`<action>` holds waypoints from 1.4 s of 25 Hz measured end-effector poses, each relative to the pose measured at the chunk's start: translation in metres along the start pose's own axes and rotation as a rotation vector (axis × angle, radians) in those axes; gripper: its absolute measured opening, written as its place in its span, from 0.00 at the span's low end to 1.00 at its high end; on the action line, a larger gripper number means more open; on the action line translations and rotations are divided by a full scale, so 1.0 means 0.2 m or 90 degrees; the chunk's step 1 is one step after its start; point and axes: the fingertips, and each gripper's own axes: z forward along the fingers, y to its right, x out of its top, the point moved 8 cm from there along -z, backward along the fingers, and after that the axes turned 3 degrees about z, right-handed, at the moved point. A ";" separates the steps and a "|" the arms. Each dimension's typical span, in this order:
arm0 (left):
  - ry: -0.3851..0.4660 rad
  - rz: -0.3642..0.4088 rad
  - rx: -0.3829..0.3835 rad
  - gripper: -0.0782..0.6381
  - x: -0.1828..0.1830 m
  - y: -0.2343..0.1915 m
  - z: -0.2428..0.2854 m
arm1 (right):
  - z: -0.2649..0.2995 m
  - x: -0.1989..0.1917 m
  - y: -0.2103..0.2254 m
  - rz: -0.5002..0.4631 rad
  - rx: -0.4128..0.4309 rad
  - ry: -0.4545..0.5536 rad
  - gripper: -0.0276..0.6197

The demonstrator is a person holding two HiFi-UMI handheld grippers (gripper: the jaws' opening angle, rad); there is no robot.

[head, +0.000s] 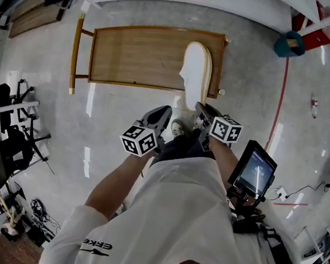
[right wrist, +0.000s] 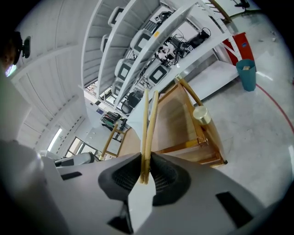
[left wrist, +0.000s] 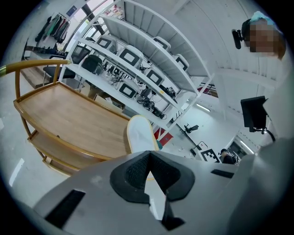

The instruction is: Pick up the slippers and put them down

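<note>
Nearest to us is our own white shirt [head: 185, 218], with a small dark screen [head: 255, 170] hanging at the right hip. Just beyond it our two arms reach forward side by side.

The left gripper [left wrist: 149, 156] has its jaws drawn together, tips meeting, with nothing between them. It hangs just beside the right one.

The right gripper [right wrist: 145, 156] has its jaws clenched on the slippers [head: 196, 70]. They are gripped at their near end and turned on edge (in the right gripper view they show as two thin tan edges running side by side away from the pads). From the head view we see only one white face with a tan rim. It stretches away from the jaws over the right end of the wooden surface [head: 138, 55], held up in the air.

That surface has a raised rail around it and a handle bar [head: 76, 54] at its left end. A lower shelf shows beneath it in the left gripper view.

Around it spreads the grey floor [head: 258, 85], crossed on the right by a red line [head: 281, 99]. A teal bin [head: 289, 44] stands farther off, near the line's far end. Farthest back, white shelving [left wrist: 138, 55] carries rows of monitors.
</note>
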 end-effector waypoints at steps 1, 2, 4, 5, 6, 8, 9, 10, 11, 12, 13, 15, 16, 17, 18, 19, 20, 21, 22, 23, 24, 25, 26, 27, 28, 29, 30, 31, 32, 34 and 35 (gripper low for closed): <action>0.002 0.002 -0.004 0.11 0.00 0.01 -0.01 | -0.02 0.00 -0.02 -0.004 0.002 0.005 0.14; 0.004 0.004 -0.007 0.11 0.01 0.02 -0.03 | -0.04 0.01 -0.05 -0.008 0.004 0.010 0.14; 0.012 0.006 -0.013 0.11 0.02 0.04 -0.06 | -0.08 0.01 -0.12 -0.019 0.010 0.022 0.14; 0.018 0.008 -0.017 0.12 0.03 0.05 -0.07 | -0.10 0.03 -0.15 -0.027 0.014 0.029 0.14; 0.027 0.010 -0.022 0.12 0.05 0.06 -0.07 | -0.12 0.06 -0.17 -0.037 0.019 0.038 0.14; 0.047 0.016 -0.031 0.11 0.09 0.09 -0.06 | -0.16 0.11 -0.23 -0.055 0.029 0.056 0.14; 0.057 0.018 -0.034 0.11 0.11 0.11 -0.06 | -0.19 0.13 -0.27 -0.063 0.035 0.064 0.14; 0.067 0.019 -0.037 0.11 0.13 0.13 -0.07 | -0.22 0.15 -0.31 -0.070 0.040 0.072 0.14; 0.077 0.019 -0.040 0.11 0.16 0.16 -0.09 | -0.25 0.17 -0.36 -0.076 0.045 0.079 0.14; 0.087 0.019 -0.042 0.11 0.19 0.18 -0.11 | -0.28 0.18 -0.40 -0.082 0.050 0.085 0.14; 0.098 0.021 -0.044 0.12 0.21 0.20 -0.12 | -0.30 0.20 -0.44 -0.088 0.055 0.091 0.14; 0.119 0.030 -0.050 0.11 0.26 0.22 -0.13 | -0.32 0.22 -0.49 -0.096 0.067 0.103 0.14; 0.129 0.034 -0.053 0.11 0.28 0.22 -0.14 | -0.32 0.23 -0.51 -0.099 0.073 0.109 0.14; 0.139 0.038 -0.055 0.11 0.30 0.23 -0.14 | -0.33 0.24 -0.53 -0.101 0.080 0.114 0.14; 0.148 0.041 -0.057 0.12 0.31 0.24 -0.14 | -0.34 0.25 -0.55 -0.104 0.085 0.120 0.14; 0.157 0.043 -0.059 0.11 0.33 0.25 -0.16 | -0.36 0.26 -0.57 -0.107 0.091 0.125 0.14; 0.165 0.044 -0.060 0.11 0.35 0.26 -0.17 | -0.37 0.27 -0.60 -0.111 0.095 0.131 0.14; 0.173 0.046 -0.061 0.12 0.36 0.27 -0.18 | -0.39 0.28 -0.62 -0.116 0.099 0.136 0.14; 0.180 0.048 -0.062 0.11 0.38 0.28 -0.19 | -0.41 0.30 -0.65 -0.122 0.103 0.142 0.14; 0.187 0.050 -0.062 0.11 0.39 0.29 -0.20 | -0.42 0.31 -0.67 -0.129 0.107 0.147 0.14; 0.193 0.053 -0.062 0.11 0.41 0.30 -0.21 | -0.44 0.33 -0.69 -0.137 0.111 0.152 0.14; 0.199 0.055 -0.061 0.12 0.42 0.31 -0.22 | -0.46 0.35 -0.72 -0.144 0.115 0.157 0.14; 0.204 0.056 -0.061 0.11 0.43 0.32 -0.22 | -0.48 0.36 -0.74 -0.150 0.120 0.163 0.14; 0.209 0.056 -0.061 0.12 0.44 0.32 -0.23 | -0.49 0.38 -0.76 -0.155 0.124 0.168 0.14; 0.213 0.056 -0.061 0.11 0.45 0.33 -0.23 | -0.51 0.39 -0.78 -0.159 0.127 0.174 0.14; 0.218 0.056 -0.062 0.11 0.45 0.33 -0.24 | -0.52 0.40 -0.80 -0.163 0.130 0.178 0.14; 0.223 0.057 -0.063 0.11 0.46 0.34 -0.25 | -0.54 0.41 -0.82 -0.167 0.133 0.183 0.14; 0.227 0.058 -0.064 0.11 0.47 0.34 -0.25 | -0.55 0.41 -0.83 -0.171 0.135 0.186 0.14; 0.232 0.059 -0.065 0.12 0.48 0.34 -0.26 | -0.56 0.42 -0.84 -0.174 0.137 0.190 0.14; 0.240 0.061 -0.066 0.12 0.49 0.35 -0.26 | -0.58 0.43 -0.87 -0.180 0.140 0.195 0.14; 0.243 0.061 -0.066 0.11 0.50 0.36 -0.27 | -0.59 0.44 -0.88 -0.181 0.142 0.197 0.14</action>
